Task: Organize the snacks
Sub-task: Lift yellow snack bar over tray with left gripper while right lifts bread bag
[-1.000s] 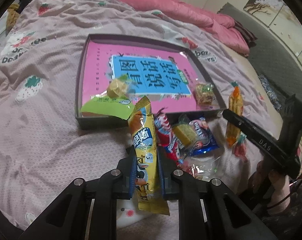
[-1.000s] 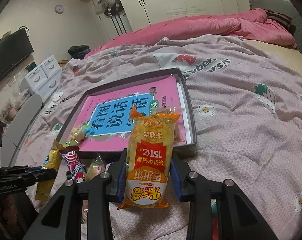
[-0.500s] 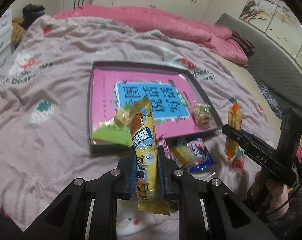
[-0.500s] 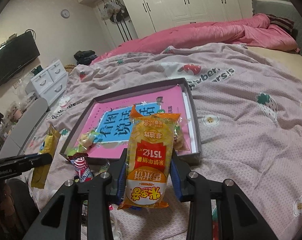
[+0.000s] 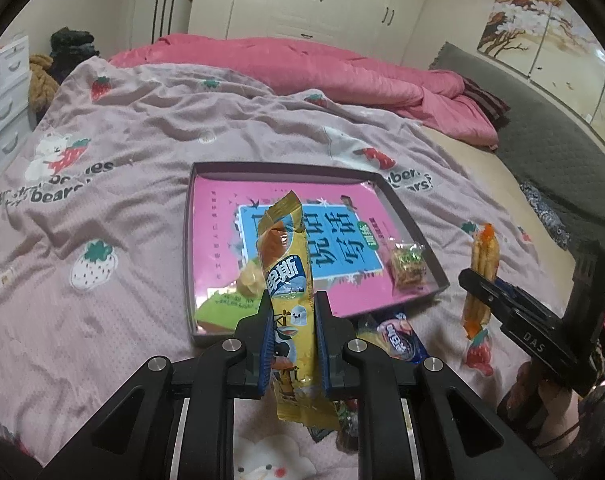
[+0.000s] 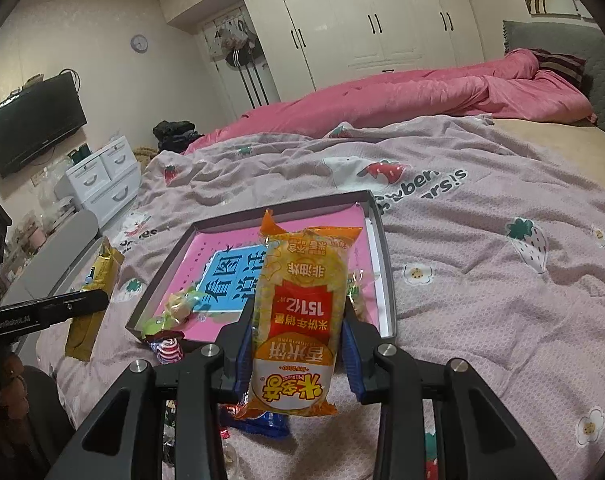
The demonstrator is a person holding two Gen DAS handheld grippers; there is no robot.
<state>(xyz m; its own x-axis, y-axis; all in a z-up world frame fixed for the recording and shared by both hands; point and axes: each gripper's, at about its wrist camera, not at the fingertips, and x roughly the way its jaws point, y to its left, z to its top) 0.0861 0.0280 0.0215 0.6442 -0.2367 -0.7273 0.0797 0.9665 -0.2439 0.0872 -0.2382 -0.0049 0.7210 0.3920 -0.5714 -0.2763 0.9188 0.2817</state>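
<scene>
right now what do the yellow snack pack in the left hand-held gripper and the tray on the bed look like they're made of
Yellow snack pack: seemingly thin glossy plastic film, printed; it creases and has a crimped, gold-looking top seal.
Tray: probably rigid cardboard, matte dark grey walls with sharp folded corners, like a shallow box lid. The shiny pink printed cover lying inside reflects light, so coated paper or plastic.

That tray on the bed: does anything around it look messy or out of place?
Yes. Several snacks lie loose on the blanket at the tray's near edge, outside it; only a few sit inside.
</scene>
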